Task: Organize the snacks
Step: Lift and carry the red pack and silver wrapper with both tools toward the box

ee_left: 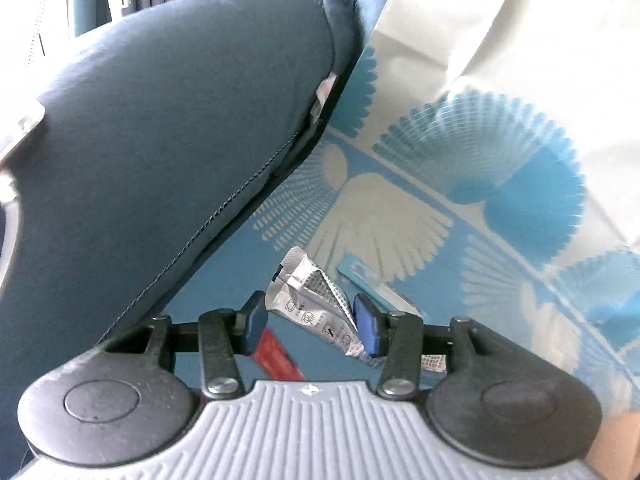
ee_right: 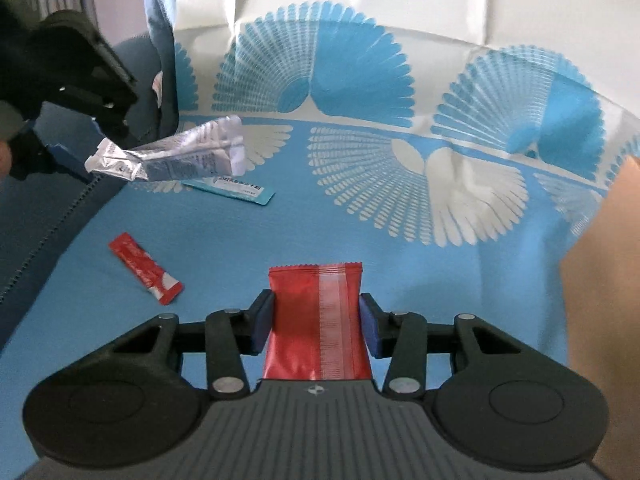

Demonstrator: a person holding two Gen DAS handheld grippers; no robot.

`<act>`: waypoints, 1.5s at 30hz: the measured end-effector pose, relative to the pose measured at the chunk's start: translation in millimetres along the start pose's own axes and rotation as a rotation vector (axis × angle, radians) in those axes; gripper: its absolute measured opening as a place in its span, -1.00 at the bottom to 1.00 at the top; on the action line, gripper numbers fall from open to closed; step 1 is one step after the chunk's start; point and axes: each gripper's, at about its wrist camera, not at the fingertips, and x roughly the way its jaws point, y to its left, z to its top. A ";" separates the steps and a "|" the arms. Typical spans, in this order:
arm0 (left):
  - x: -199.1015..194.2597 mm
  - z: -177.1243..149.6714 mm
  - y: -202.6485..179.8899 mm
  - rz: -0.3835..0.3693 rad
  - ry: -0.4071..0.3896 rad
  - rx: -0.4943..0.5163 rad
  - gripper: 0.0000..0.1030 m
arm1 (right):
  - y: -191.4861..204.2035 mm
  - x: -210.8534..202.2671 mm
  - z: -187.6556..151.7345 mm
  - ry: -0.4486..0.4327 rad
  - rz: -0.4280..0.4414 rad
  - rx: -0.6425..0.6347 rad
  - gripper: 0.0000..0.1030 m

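Two packets are already clamped: your left gripper pinches the silver sachet above the cloth's far left, your right gripper grips the red packet near. Red sachet and teal sachet lie loose, probably next.

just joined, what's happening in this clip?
Snack sorting on a blue-and-white patterned cloth. The left gripper is shut on a crinkled silver foil packet, lifted beside a dark blue fabric bag. The right gripper is shut on a wide red foil packet. A small red sachet and a teal sachet lie loose.
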 end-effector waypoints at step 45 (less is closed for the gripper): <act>-308.2 -192.7 159.5 -0.113 -0.312 0.271 0.02 | 60.8 -326.7 -107.9 -0.194 0.099 -0.100 -0.07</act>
